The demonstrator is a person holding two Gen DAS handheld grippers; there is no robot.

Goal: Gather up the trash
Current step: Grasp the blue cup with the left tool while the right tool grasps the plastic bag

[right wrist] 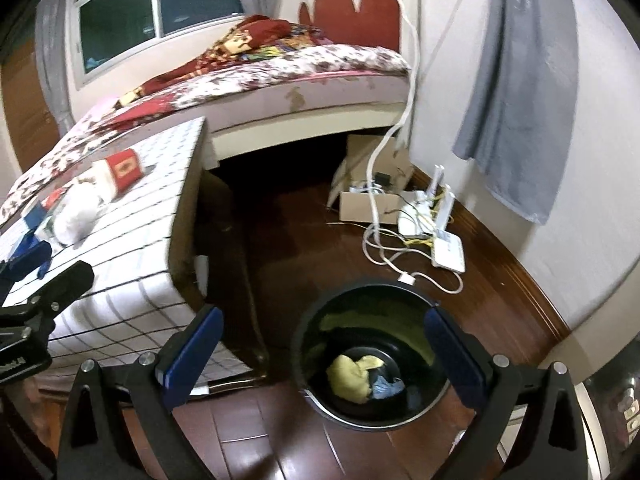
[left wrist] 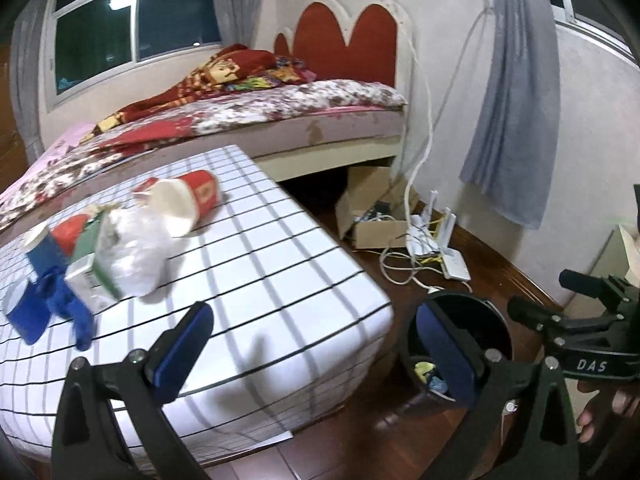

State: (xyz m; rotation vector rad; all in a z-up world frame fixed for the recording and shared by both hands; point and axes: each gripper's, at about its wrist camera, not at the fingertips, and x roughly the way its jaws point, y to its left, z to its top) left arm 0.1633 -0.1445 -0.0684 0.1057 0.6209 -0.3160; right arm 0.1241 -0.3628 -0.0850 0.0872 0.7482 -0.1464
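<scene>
The trash pile (left wrist: 116, 248) lies on the table (left wrist: 280, 280), ahead and to the left of the left gripper (left wrist: 316, 354), which is nearer, while the right gripper (right wrist: 324, 354) hangs over the bin (right wrist: 372, 364); both grippers are wide apart and hold nothing.

"DAS" in white letters on the right gripper (left wrist: 592, 364) body, at four o'clock. Cup print illegible.
</scene>
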